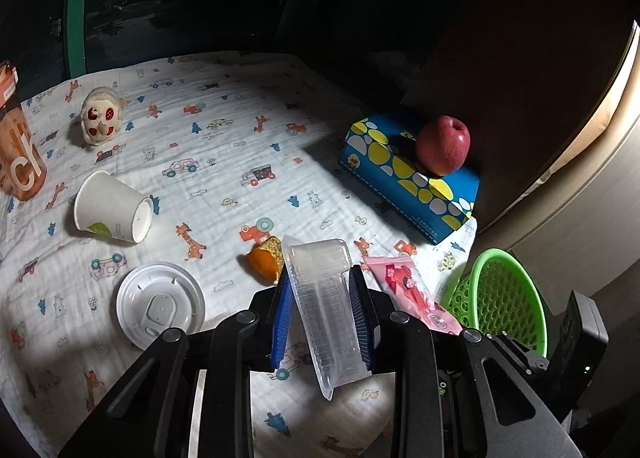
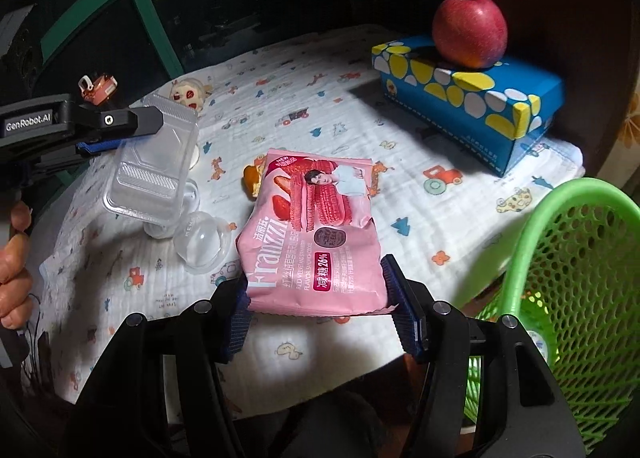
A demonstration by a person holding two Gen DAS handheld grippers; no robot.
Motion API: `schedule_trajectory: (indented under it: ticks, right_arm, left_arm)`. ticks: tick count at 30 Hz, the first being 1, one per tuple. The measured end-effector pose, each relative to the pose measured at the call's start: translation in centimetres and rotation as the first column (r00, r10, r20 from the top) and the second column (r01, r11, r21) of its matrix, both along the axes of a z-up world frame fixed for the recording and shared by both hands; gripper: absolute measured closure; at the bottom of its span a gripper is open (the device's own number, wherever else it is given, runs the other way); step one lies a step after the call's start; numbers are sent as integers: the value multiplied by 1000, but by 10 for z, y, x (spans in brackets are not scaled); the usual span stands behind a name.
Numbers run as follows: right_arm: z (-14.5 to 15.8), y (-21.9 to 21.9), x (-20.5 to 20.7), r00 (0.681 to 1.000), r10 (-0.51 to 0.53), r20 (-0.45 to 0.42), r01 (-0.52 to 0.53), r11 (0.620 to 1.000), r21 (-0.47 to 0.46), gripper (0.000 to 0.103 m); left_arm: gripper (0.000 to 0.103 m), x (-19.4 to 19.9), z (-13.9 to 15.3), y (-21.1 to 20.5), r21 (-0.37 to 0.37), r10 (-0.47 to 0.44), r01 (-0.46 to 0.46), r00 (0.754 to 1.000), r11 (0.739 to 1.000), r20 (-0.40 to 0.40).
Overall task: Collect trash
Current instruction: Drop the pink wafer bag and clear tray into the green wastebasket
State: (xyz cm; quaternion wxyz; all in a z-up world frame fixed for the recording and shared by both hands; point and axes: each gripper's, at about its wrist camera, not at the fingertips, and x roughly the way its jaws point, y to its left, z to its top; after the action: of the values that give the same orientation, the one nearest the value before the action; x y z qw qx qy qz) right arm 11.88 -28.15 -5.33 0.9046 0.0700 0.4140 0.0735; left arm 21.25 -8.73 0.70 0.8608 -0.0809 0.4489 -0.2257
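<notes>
A: Left gripper (image 1: 323, 316)?
B: Blue ribbed pads pinch a clear, ridged plastic tray (image 1: 326, 306), held off the printed cloth (image 1: 224, 161).

A: Right gripper (image 2: 320, 308)?
B: Fingers clamp the crinkled pink cookie wrapper (image 2: 310, 234) by its bottom edge; the green perforated basket (image 2: 560, 258) stands just to its right.

A: Other trash?
B: Paper cup (image 1: 114, 207) on its side, round white lid (image 1: 160, 306) flat nearby.
</notes>
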Motion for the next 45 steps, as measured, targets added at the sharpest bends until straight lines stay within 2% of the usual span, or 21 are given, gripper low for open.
schedule_trajectory:
  ticks: [8,13,21,26,30,45]
  right_arm:
    - [26,-48,-34,993,-102,61,101,995,11,44]
    - [37,-86,-59,977,-195,91,195,981,6,44]
    - [39,-141,-92,940,-330,83,332,943,-12,42]
    - [33,-167,-108,923,-378,68,380,925,-12,41]
    - [29,-182,-122,910,-411,61,411,911,-2,33]
    - [34,-211,-154,874,-478,90,476,878,46,26]
  left_arm:
    - [76,-10,11,-37,-14,-76,76,997,997,7]
    - [76,-20,19,-68,-24,-134,135,991,991,19]
    - [76,-37,22,-127,-36,-240,240,971,970,13]
    - [76,-49,21,-164,-33,-304,304,953,952,5]
    - [76,-58,16,-191,-27,-347,347,938,938,-2]
    - [74,-82,-27,-250,16,-433,435,897,900,-88]
